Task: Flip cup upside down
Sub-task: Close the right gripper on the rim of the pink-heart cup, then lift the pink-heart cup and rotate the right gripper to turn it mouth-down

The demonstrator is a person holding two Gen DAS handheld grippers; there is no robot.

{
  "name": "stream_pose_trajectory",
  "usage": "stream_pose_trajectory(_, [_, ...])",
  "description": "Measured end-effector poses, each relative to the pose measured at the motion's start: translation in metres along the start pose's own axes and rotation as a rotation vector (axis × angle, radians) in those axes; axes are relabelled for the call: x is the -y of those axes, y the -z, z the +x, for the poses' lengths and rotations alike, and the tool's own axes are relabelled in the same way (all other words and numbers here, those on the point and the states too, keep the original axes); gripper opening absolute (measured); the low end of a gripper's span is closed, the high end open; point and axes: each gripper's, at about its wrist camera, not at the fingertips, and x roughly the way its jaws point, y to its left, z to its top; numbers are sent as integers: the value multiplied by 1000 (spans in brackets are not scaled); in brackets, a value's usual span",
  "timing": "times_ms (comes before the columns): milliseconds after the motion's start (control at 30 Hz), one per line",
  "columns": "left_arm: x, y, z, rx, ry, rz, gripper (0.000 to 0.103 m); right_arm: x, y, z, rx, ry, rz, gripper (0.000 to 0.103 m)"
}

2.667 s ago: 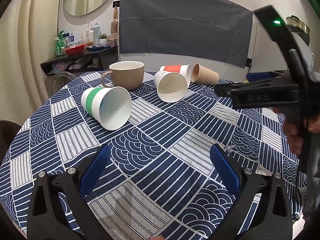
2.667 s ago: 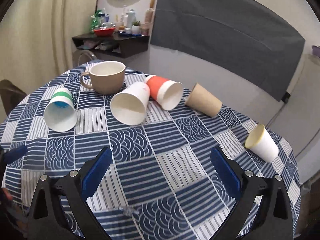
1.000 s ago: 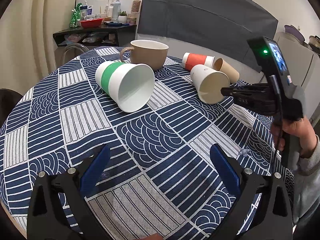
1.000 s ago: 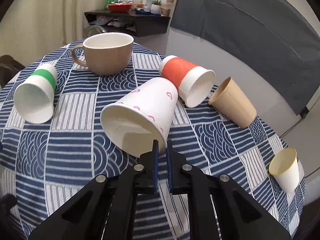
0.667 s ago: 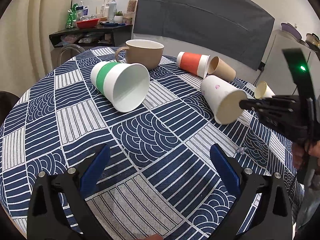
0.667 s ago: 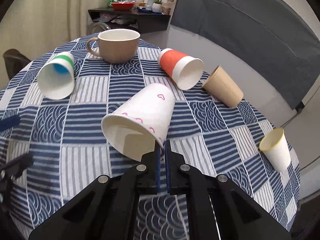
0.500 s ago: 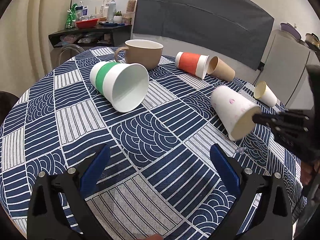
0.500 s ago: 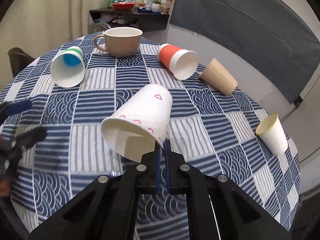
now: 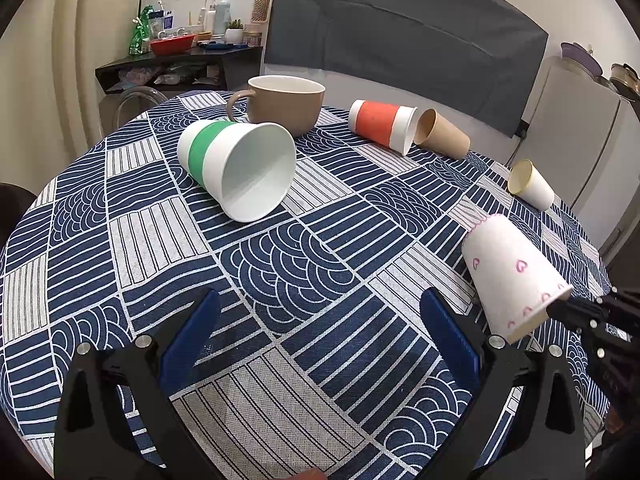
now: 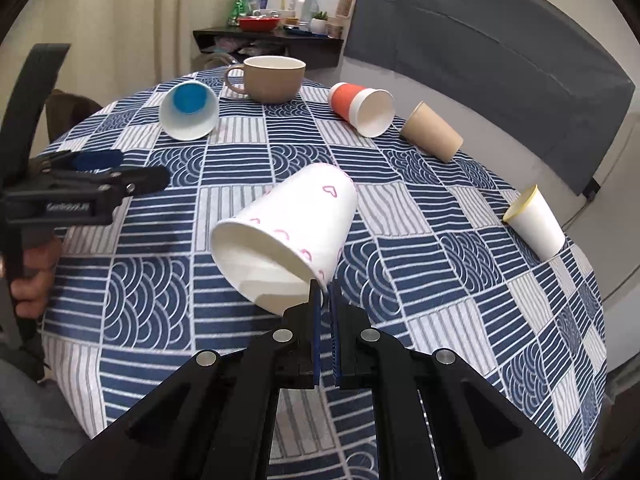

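Observation:
My right gripper (image 10: 326, 294) is shut on the rim of a white paper cup with pink hearts (image 10: 294, 232). It holds the cup tilted above the table, mouth toward me and down, base pointing away. The same cup (image 9: 514, 276) shows at the right of the left wrist view, with the right gripper (image 9: 560, 310) pinching its rim. My left gripper (image 9: 320, 332) is open and empty, low over the near part of the patterned tablecloth (image 9: 280, 264); it also shows at the left of the right wrist view (image 10: 100, 176).
Lying on their sides: a green-banded white cup (image 9: 236, 168), an orange cup (image 9: 382, 124), a brown cup (image 9: 442, 138) and a small yellow-rimmed cup (image 9: 530, 186). A tan mug (image 9: 284, 102) stands upright at the back. The round table's edge is near on all sides.
My right gripper closed on the heart cup's rim, lifted it off the table and carried it back toward the near right side, tilting its mouth downward. My left gripper stayed open and nearly still.

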Motion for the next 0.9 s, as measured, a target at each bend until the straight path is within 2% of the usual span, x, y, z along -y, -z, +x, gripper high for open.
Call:
stream_pose_trajectory(267, [1,0,2,-7,-10,4,97,7,9,-12,37,-25,52,8])
stream_pose_trajectory(333, [1,0,3,-11,-8,6,97,11,12,-13,46,-5,69,26])
stream_pose_trajectory(367, [2,0,3,-17,-5,8,97,13,14,-15,54,1,78,46])
stream_pose_trajectory(400, [2,0,4,-24,-3,14,97,14,17,-17,68,4,88,57])
stream_pose_trajectory(467, [5,0,6,-38,8,33,97,18,22,-23,82,-6,99,58])
stream_pose_trajectory(533, [9,-1,8,-58,33,54,97,22,27,-28,88,-7,118,69])
stream_pose_trajectory(600, [11,-2,11,-85,71,61,97,27,33,-36,112,1,141,86])
stream_pose_trajectory(800, [10,-22,19,-190,216,-58,97,41,45,-45,122,2,203,87])
stream_pose_trajectory(900, [14,-34,17,-216,212,-91,97,48,50,-45,120,3,228,87])
